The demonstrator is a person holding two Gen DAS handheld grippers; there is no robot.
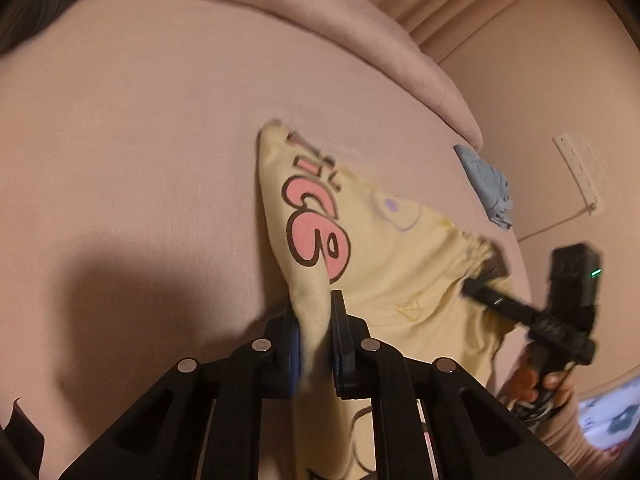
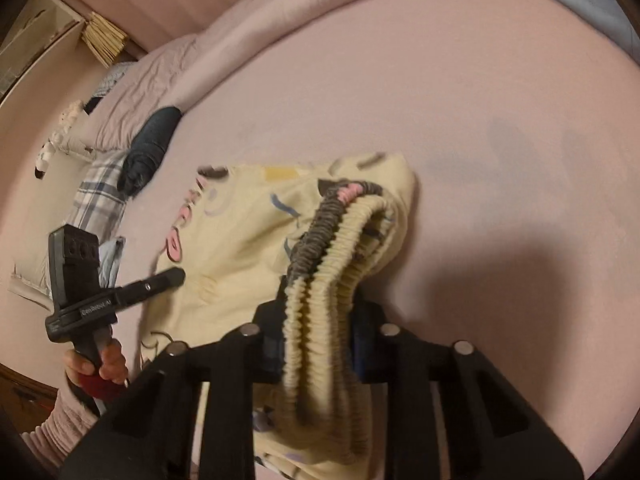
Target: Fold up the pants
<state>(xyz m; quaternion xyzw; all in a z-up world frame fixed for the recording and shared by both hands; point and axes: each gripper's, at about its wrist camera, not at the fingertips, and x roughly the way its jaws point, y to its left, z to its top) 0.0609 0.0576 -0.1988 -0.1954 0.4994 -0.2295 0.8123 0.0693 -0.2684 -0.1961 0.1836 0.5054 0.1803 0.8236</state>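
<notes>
Pale yellow pants point(image 1: 384, 248) with pink cartoon lettering lie on a pink bed sheet point(image 1: 140, 140). My left gripper point(image 1: 314, 312) is shut on a pinched fold of the yellow leg fabric, which rises between its black fingers. In the right wrist view the pants point(image 2: 240, 248) spread to the left, and my right gripper point(image 2: 318, 304) is shut on their gathered elastic waistband point(image 2: 320, 280), yellow with a grey-and-pink strip, bunched in several layers. Each view also shows the other gripper held by a hand: the right gripper point(image 1: 476, 286) at the waistband end, the left gripper point(image 2: 176, 274) at the pants' left edge.
A rolled pink duvet point(image 1: 360, 40) runs along the bed's far side. A folded blue garment point(image 1: 488, 184) lies near the bed's right edge. A dark garment point(image 2: 148, 148), plaid cloth point(image 2: 96, 196) and pillows sit at the left. A white power strip point(image 1: 580, 172) lies on the floor.
</notes>
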